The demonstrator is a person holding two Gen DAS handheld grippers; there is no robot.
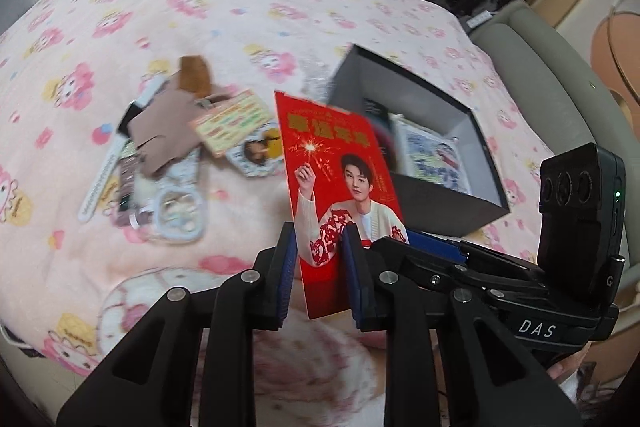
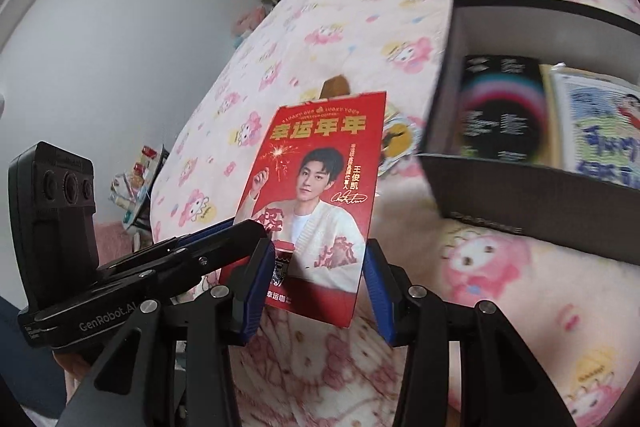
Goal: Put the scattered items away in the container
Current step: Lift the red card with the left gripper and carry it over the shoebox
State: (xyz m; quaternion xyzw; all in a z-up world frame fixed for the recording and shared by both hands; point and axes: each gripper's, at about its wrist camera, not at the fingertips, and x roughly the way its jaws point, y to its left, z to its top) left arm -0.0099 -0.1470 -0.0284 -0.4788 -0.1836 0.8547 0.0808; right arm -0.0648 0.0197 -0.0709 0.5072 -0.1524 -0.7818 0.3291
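A red card with a printed portrait (image 1: 340, 187) (image 2: 316, 195) hangs upright above the pink blanket, held from both sides. My left gripper (image 1: 320, 231) is shut on its lower left part, with the card slanting between the blue pads. My right gripper (image 2: 319, 245) grips the card's lower part across its width, its pads against the card. Each gripper shows in the other's view: the right gripper (image 1: 400, 241) comes in from the right, the left gripper (image 2: 240, 227) from the left. The dark open box (image 1: 440, 199) (image 2: 520, 195) lies just beyond and to the right of the card.
Inside the box lie a black booklet (image 2: 500, 107) and a cartoon sheet (image 2: 600, 131). Left of the card is a pile on the blanket: brown cloth (image 1: 164, 123), a white strap (image 1: 100, 179), a printed card (image 1: 232, 123), a clear case (image 1: 176, 211). A grey padded bed edge (image 1: 520, 39) runs along the right.
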